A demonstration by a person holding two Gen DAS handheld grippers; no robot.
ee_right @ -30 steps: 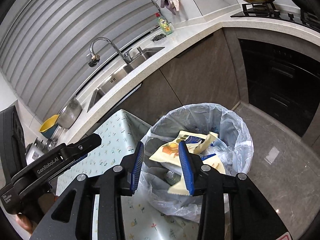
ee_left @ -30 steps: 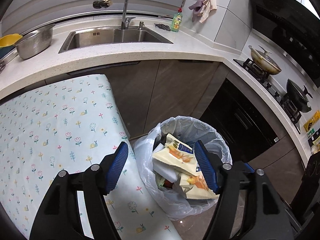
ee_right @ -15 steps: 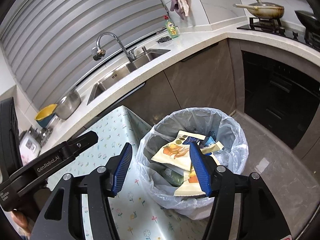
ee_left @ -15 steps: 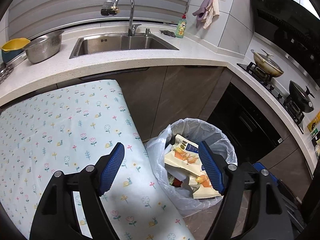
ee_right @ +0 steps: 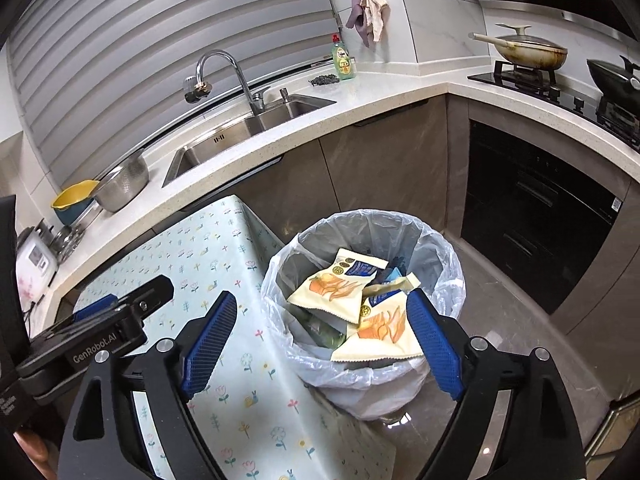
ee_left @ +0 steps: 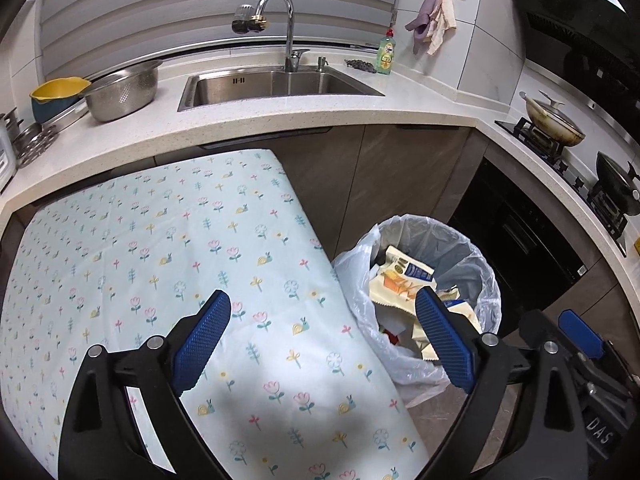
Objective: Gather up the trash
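Beside the right edge of the flower-print tabletop (ee_left: 168, 248), seen from the left wrist, a trash bin (ee_left: 472, 256) lined with a clear plastic bag stands on the floor. Cream snack wrappers (ee_left: 394, 284) with orange print fill it near the rim. The left gripper (ee_left: 322, 338) hovers with its blue fingers (ee_left: 202, 342) spread wide and empty, one over the cloth, the other over the bin.

From the right wrist, the same bin (ee_right: 448, 280) sits just right of the tabletop (ee_right: 208, 260), its crumpled wrappers (ee_right: 340, 292) overlapping. The right gripper (ee_right: 320, 338) hangs above, fingers (ee_right: 434, 344) wide apart, holding nothing. The left gripper (ee_right: 116, 320) shows over the cloth.
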